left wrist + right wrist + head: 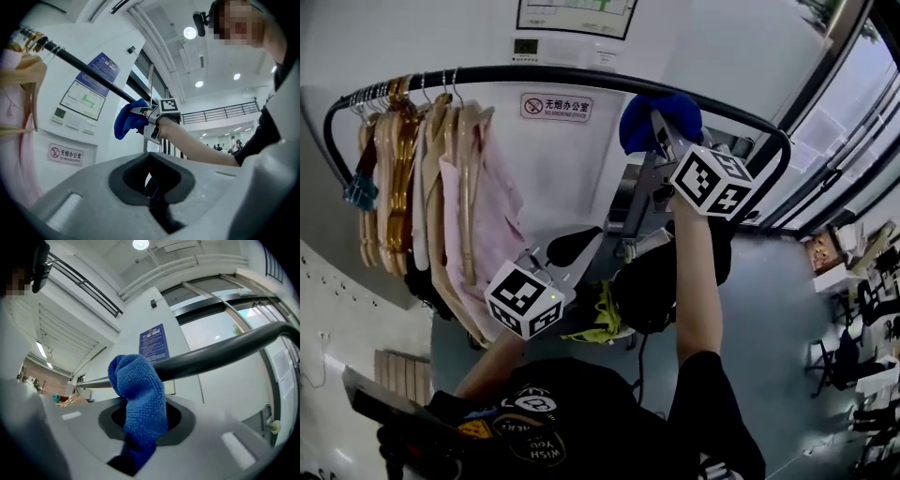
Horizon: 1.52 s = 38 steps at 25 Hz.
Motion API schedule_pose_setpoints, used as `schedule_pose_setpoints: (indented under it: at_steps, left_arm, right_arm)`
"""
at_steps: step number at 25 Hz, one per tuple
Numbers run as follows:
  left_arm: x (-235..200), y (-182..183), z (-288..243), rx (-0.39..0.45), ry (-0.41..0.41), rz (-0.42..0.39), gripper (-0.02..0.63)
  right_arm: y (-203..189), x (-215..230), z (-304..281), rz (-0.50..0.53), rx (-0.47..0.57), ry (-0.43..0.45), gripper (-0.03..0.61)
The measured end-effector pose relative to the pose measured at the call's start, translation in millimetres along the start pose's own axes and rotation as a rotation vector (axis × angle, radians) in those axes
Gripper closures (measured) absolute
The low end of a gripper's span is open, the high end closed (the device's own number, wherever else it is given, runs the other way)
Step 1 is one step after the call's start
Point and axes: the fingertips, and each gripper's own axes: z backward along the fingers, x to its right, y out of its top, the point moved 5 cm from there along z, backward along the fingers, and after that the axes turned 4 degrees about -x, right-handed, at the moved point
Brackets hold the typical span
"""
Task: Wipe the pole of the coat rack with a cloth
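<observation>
The black pole point(534, 73) of the coat rack arches across the top of the head view. A blue cloth point(652, 117) is draped over it right of the middle. My right gripper point(667, 136) reaches up and is shut on the cloth. In the right gripper view the cloth point(140, 394) rises from the jaws and folds over the pole point(211, 355). My left gripper point(572, 246) hangs lower, below the pole and apart from it, with its jaws together and nothing in them. The left gripper view shows the pole point(89, 72), the cloth point(129, 122) and my left gripper point(152, 187).
Several wooden hangers with pale and pink garments point(441, 187) hang at the pole's left end. Behind the rack is a white wall with a small sign point(556, 106). A dark bag-like object point(675, 272) sits below the pole. Glass walls stand at the right.
</observation>
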Motion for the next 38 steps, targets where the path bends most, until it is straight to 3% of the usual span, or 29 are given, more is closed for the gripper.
schedule_pose_setpoints:
  at_steps: [8,12,20,29,34,38]
  left_arm:
    - [35,-6,-41,-0.019,-0.152,0.008,0.615]
    - [35,-7,-44,-0.024,-0.149,0.01,0.615]
    - [19,1,-16,-0.012,-0.031,-0.004,0.615]
    - [-15,6,58,0.022,0.232,0.0,0.615]
    - [-25,4,84,0.027,0.31,0.013,0.615]
    - [-24,-1,86,0.017,0.318,0.025,0.615]
  right_arm:
    - [20,127,78,-0.053,0.033,-0.319,0.494]
    - [24,133,82,-0.049,0.019,-0.338,0.494]
    - [10,42,28,-0.032,0.009,-0.095,0.494]
    - [-14,-103,-70,-0.059,-0.036,0.234,0.494]
    - [-23,-162,-104,-0.07,-0.062,0.312,0.494]
    - [-28,-184,-108,-0.077,-0.061,0.345,0.494]
